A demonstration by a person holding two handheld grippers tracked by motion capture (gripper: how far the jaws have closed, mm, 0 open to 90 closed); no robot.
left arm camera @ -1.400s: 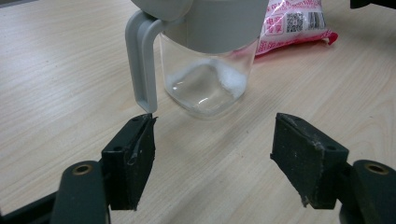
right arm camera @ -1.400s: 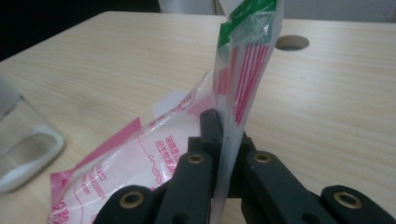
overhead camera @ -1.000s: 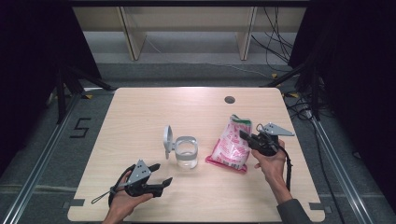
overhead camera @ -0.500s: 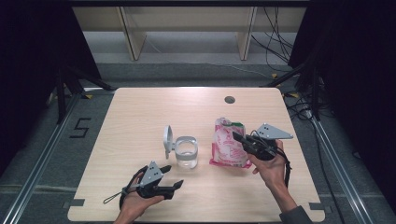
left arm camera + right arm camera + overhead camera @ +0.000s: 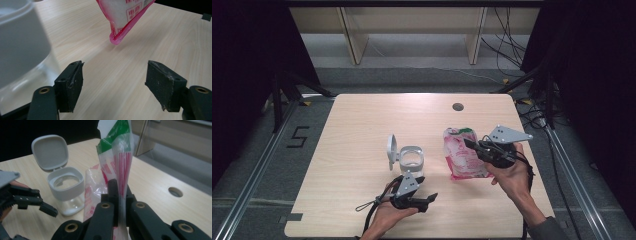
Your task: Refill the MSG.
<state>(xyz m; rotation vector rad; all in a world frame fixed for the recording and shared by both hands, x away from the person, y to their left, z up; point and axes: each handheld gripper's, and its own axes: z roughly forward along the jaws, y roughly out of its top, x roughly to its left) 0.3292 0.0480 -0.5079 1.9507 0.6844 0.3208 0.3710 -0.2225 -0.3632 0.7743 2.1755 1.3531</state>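
Observation:
A pink and white plastic bag (image 5: pixel 460 159) with a green top hangs tilted over the table's right half, its lower corner (image 5: pixel 124 20) off the wood. My right gripper (image 5: pixel 469 144) is shut on the bag's upper part (image 5: pixel 117 155), its jaws pinching the film (image 5: pixel 119 202). A clear jar (image 5: pixel 412 160) with a grey collar stands mid-table, its hinged grey lid (image 5: pixel 392 149) flipped open to the left. My left gripper (image 5: pixel 429 201) lies low just in front of the jar, pointing right, jaws open (image 5: pixel 113 85) with bare table between them. The jar (image 5: pixel 22 45) is close on its left.
A round cable hole (image 5: pixel 457 106) sits in the light wooden table (image 5: pixel 362 125) at the back right. Shelving legs and cables lie on the floor beyond the far edge. A metal rail runs along each side of the table.
My right gripper has risen with the bag, lifting it from lying on the table to hanging. My left gripper has slid right along the front edge to just before the jar.

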